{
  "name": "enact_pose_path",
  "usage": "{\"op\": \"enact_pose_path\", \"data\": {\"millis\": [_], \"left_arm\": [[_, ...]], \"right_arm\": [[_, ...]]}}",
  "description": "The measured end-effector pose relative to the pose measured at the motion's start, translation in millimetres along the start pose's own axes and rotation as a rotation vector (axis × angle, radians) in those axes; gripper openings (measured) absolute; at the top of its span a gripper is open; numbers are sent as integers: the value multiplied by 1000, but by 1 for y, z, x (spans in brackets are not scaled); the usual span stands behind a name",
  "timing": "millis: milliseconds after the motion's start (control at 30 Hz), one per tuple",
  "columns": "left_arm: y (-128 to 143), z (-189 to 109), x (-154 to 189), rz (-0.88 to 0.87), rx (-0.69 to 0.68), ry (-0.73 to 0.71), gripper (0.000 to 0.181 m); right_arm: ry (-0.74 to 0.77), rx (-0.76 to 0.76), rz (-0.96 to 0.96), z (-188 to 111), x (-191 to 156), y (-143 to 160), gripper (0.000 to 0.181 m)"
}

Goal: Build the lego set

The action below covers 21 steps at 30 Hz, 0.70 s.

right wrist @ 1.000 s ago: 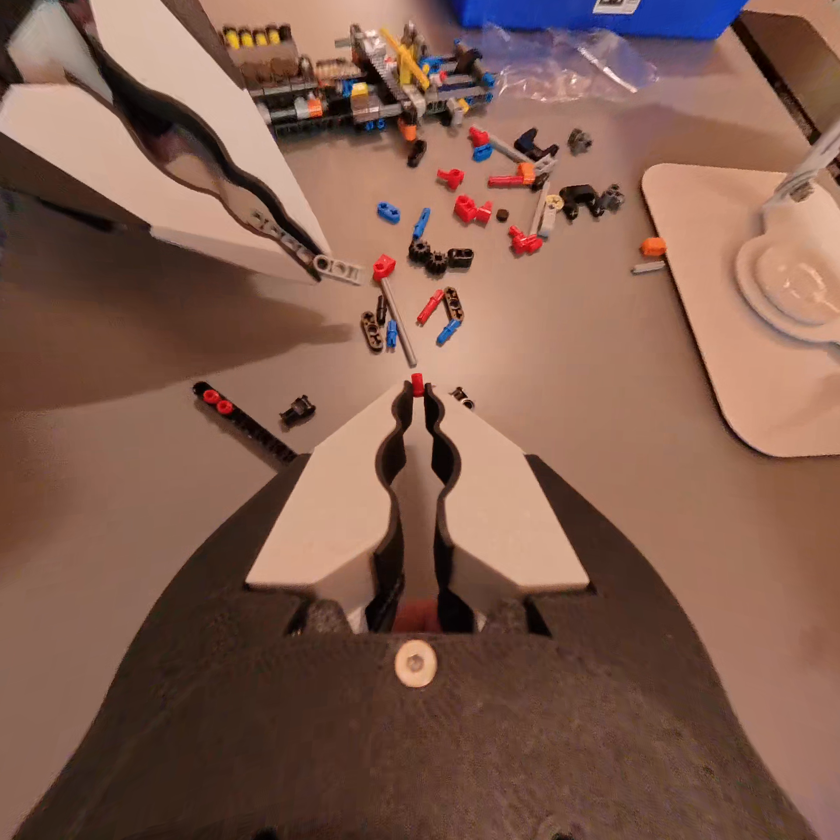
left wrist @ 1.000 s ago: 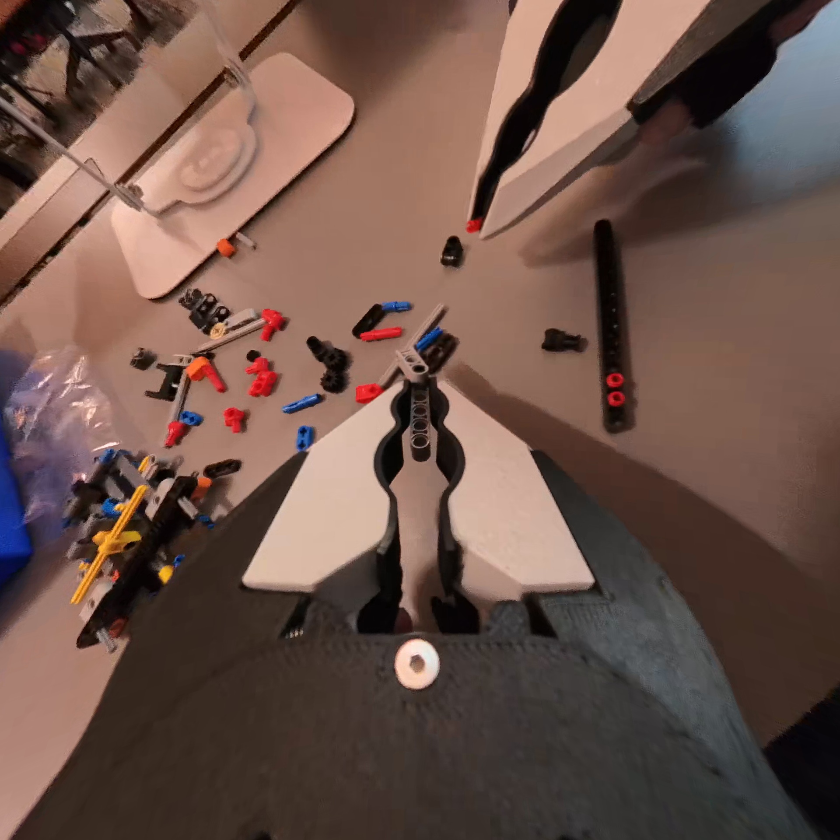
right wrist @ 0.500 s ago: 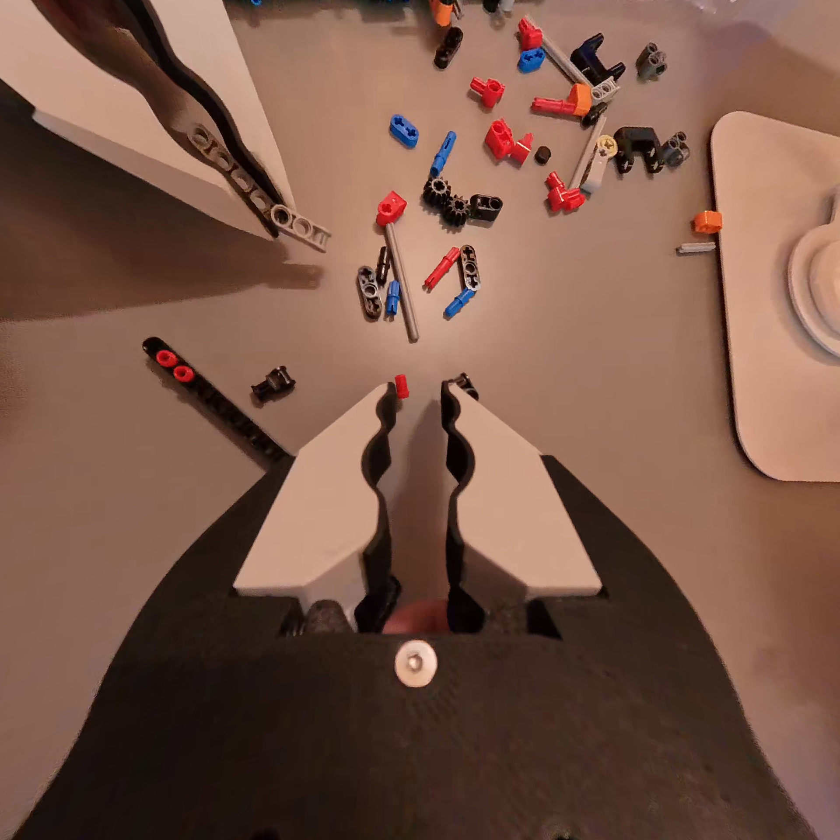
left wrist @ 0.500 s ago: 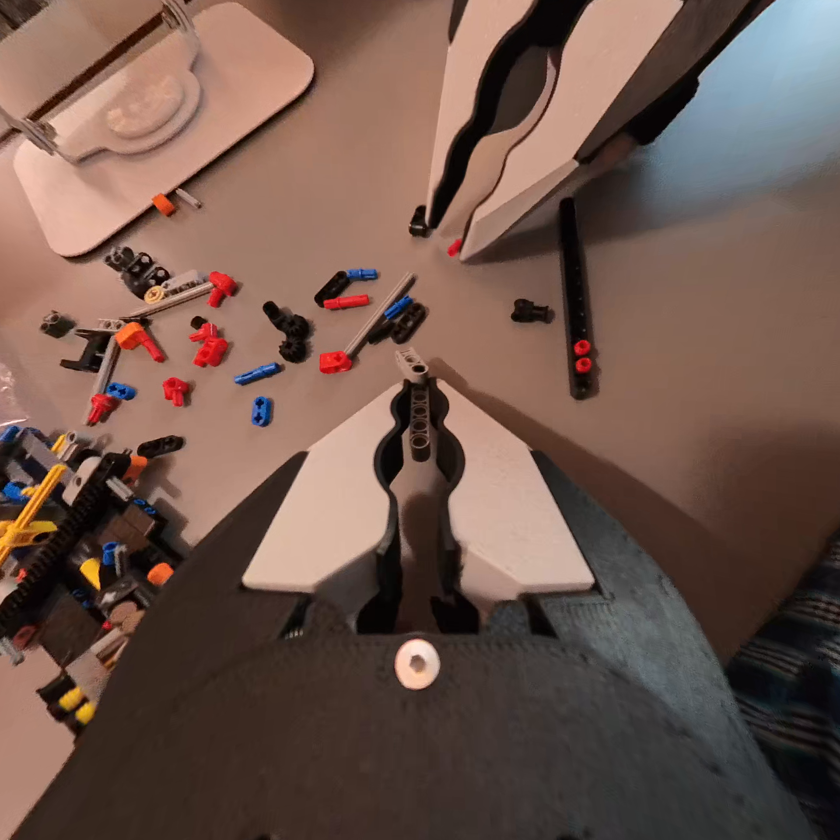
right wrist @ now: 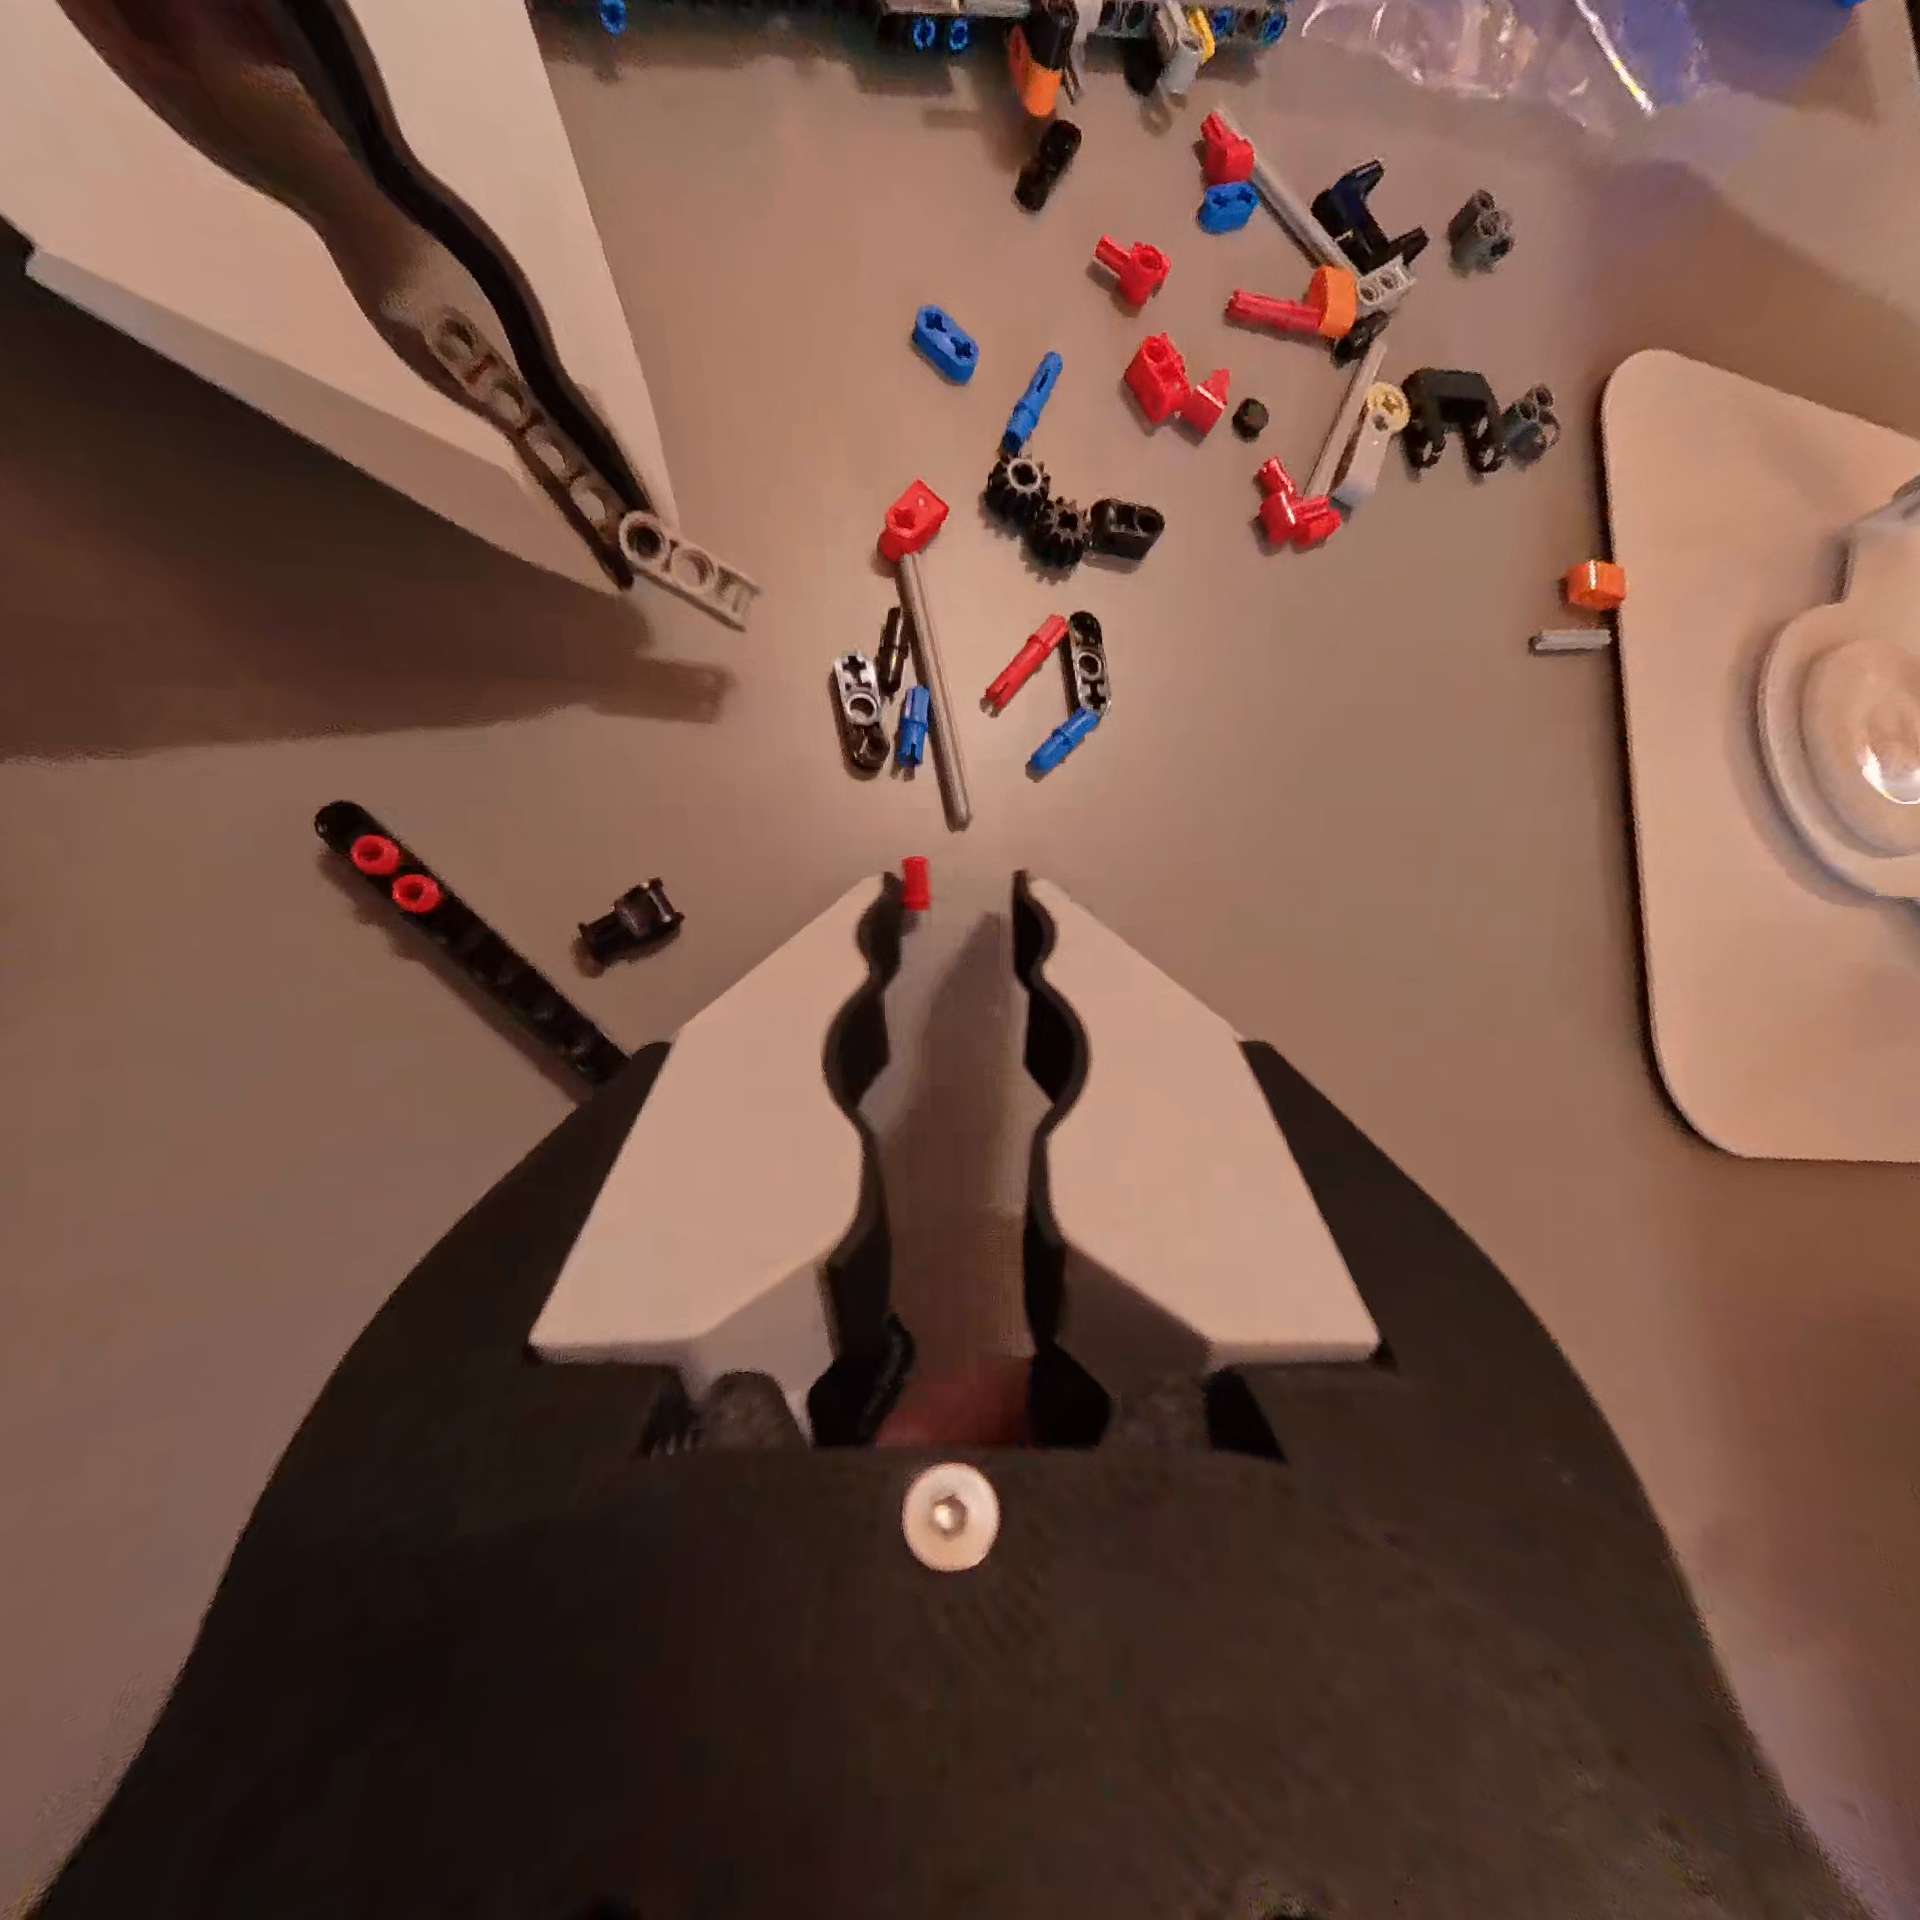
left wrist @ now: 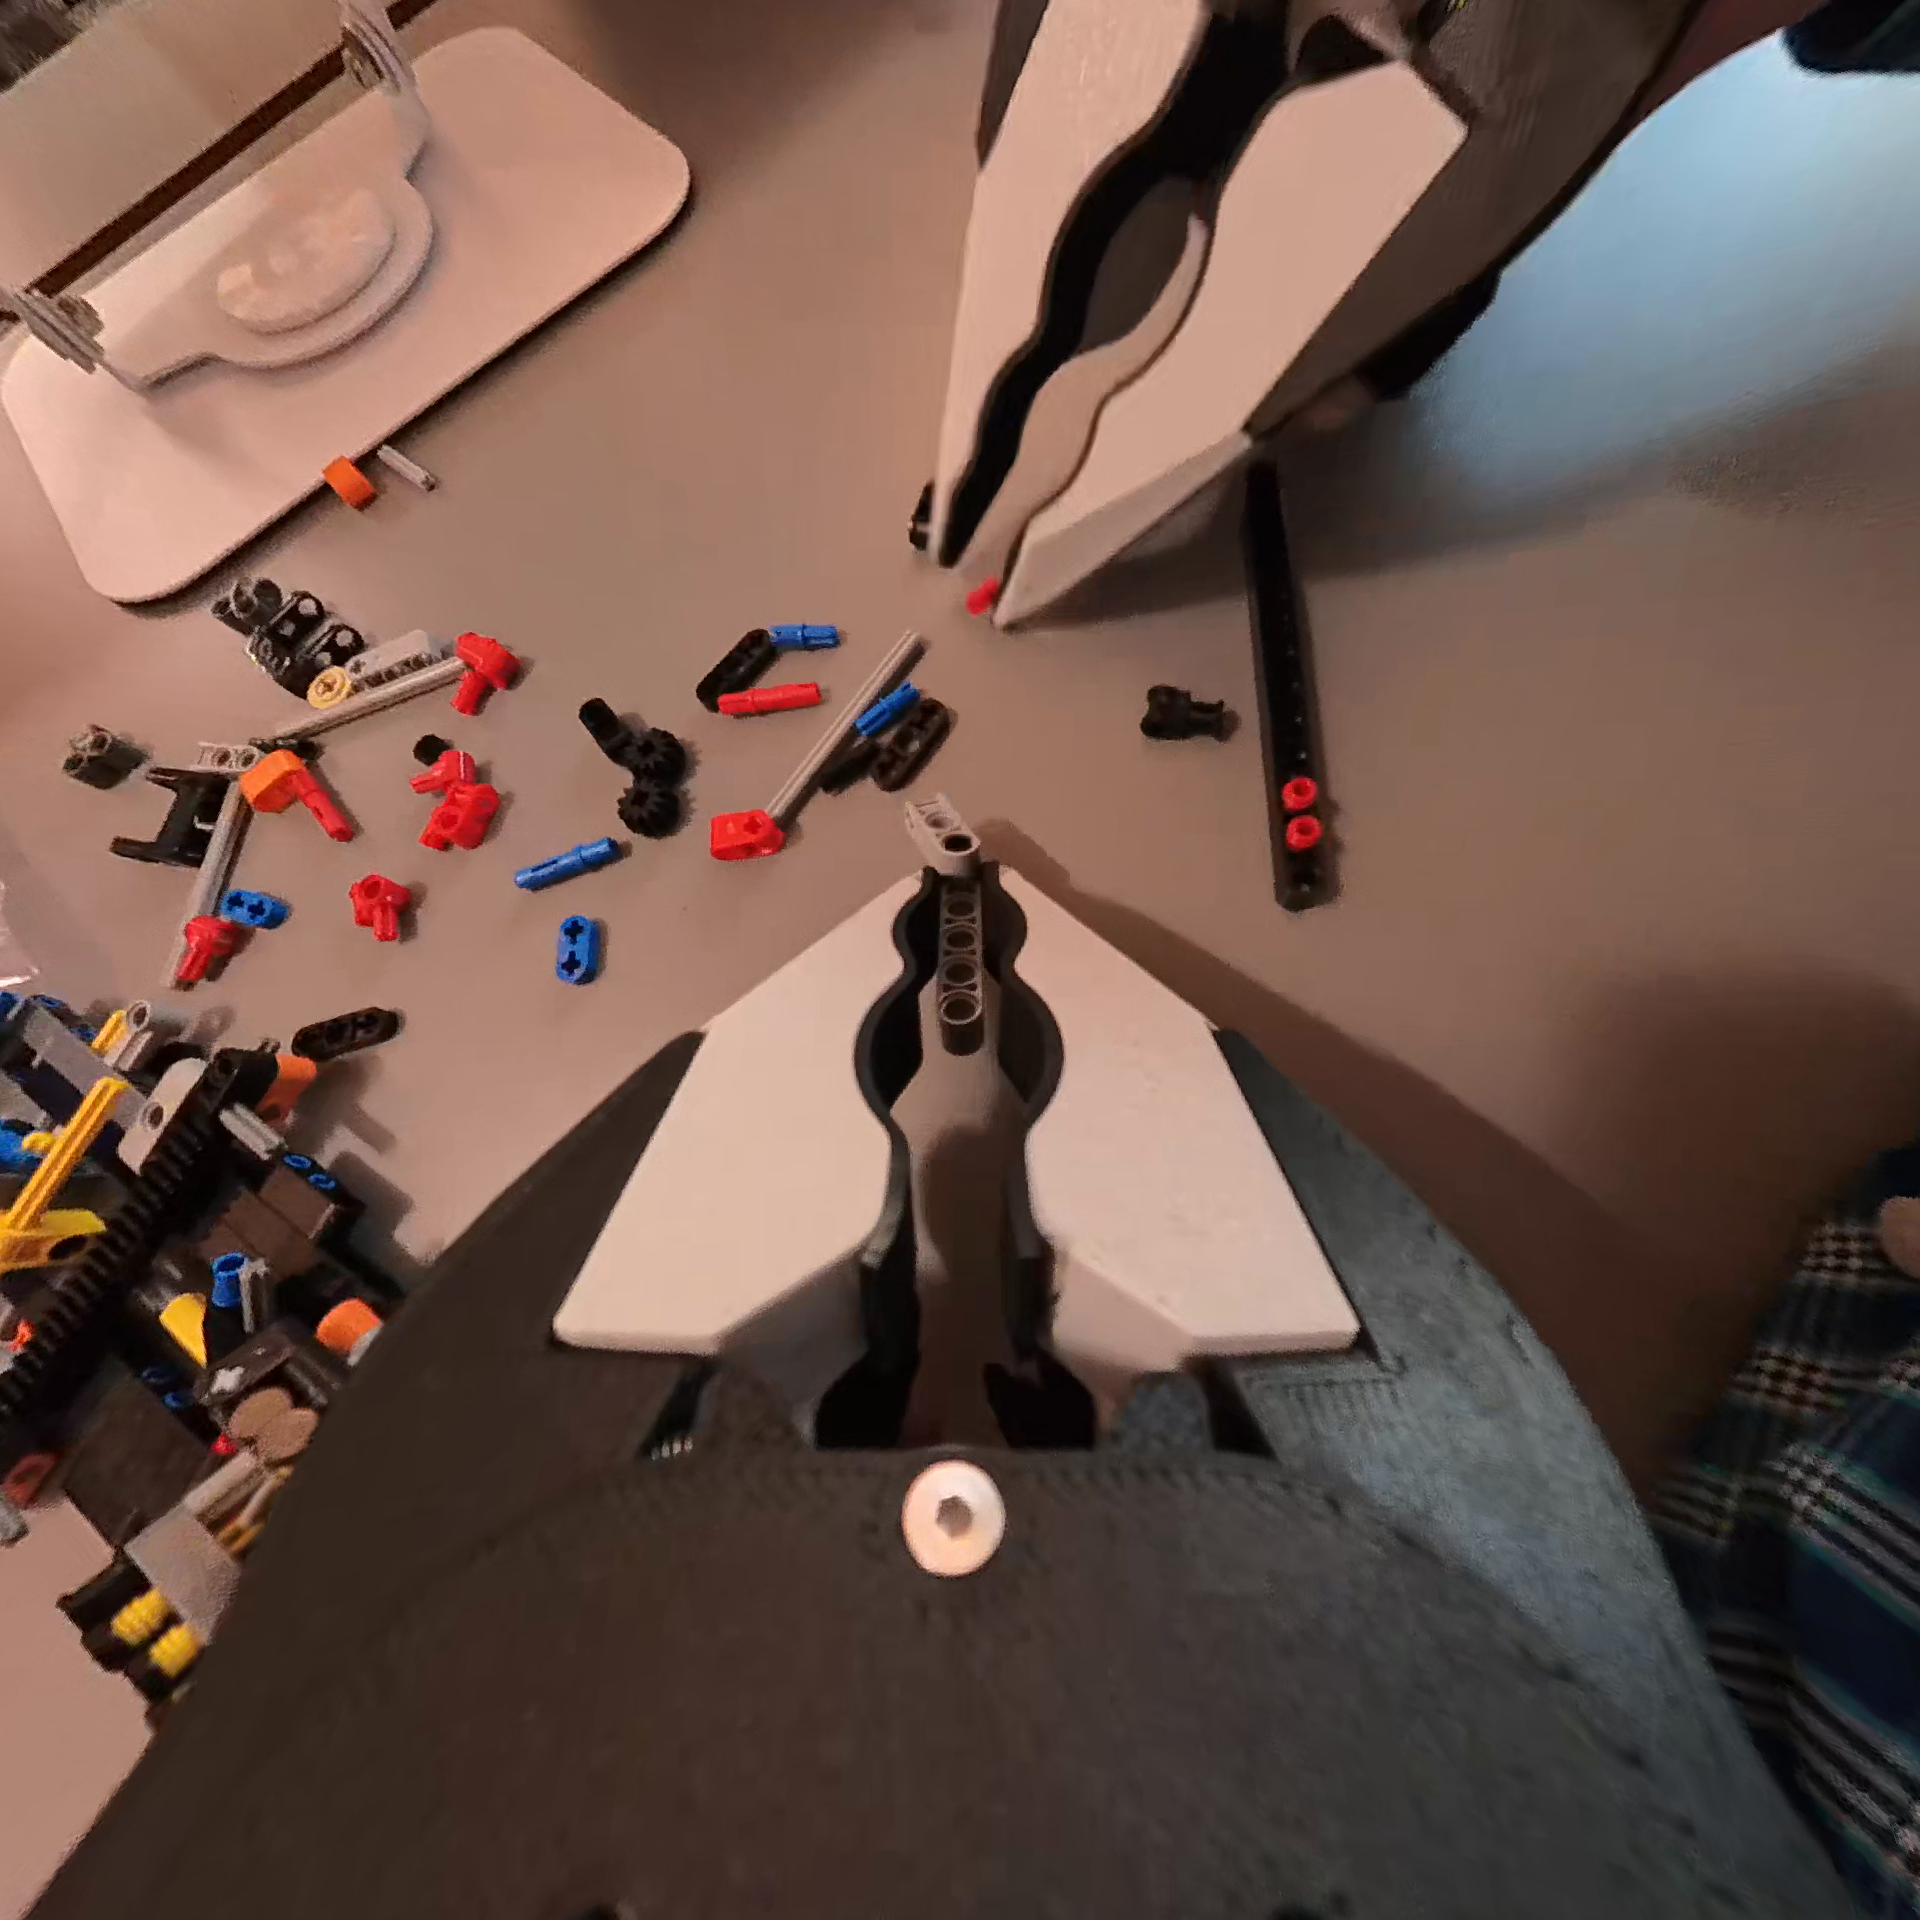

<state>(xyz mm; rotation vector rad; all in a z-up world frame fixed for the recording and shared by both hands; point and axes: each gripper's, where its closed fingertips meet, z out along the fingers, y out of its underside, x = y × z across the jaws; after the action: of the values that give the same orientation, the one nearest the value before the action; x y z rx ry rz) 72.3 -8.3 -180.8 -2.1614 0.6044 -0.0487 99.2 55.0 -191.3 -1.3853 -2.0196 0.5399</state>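
Observation:
My left gripper [left wrist: 958, 883] is shut on a grey beam with holes [left wrist: 954, 940], whose end sticks out past the fingertips just above the table. It also shows at the upper left of the right wrist view [right wrist: 634, 566]. My right gripper [right wrist: 951, 883] is open, low over the table. A small red pin [right wrist: 914, 883] sits at its left fingertip; I cannot tell if it touches the finger. The right gripper also shows in the left wrist view [left wrist: 971, 587], with the red pin [left wrist: 981, 595] at its tip. A long black beam with two red pins [right wrist: 457, 935] lies to the left.
Several loose red, blue, black and grey parts [right wrist: 1039, 499] are scattered ahead of the right gripper. A small black connector [right wrist: 629, 920] lies by the long beam. The partly built model [left wrist: 125, 1195] is at the left. A white stand base [right wrist: 1766, 779] lies at the right. About 8 centimetres separates my left fingertips from my right.
My right gripper has opened and let go of the red pin, and has come down closer to the table. My left gripper stays shut on the grey beam and has shifted slightly.

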Motion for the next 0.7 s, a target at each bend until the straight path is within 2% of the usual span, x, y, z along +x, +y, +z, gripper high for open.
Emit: {"op": "enact_pose_path", "data": {"millis": [33, 100, 200, 233, 400, 533, 700], "left_arm": [[-2, 1, 1, -1, 0, 10, 6], [-7, 3, 3, 10, 0, 18, 6], [-18, 7, 4, 34, 12, 32, 6], [-23, 9, 5, 40, 20, 47, 6], [-39, 21, 4, 70, 36, 90, 6], [-34, 31, 9, 61, -5, 155, 6], [-28, 31, 9, 64, -19, 151, 6]], "right_arm": [[-8, -4, -8, 0, -1, -2, 24], [-17, -8, -24, -1, -1, -4, 27], [-18, 22, -52, -4, 2, -8, 5], [-18, 26, -57, -5, 2, -8, 4], [-24, 60, -150, -4, -6, -12, 20], [-7, 54, -200, -3, -5, -11, 26], [-17, 91, -173, -13, -2, -11, 27]]}}
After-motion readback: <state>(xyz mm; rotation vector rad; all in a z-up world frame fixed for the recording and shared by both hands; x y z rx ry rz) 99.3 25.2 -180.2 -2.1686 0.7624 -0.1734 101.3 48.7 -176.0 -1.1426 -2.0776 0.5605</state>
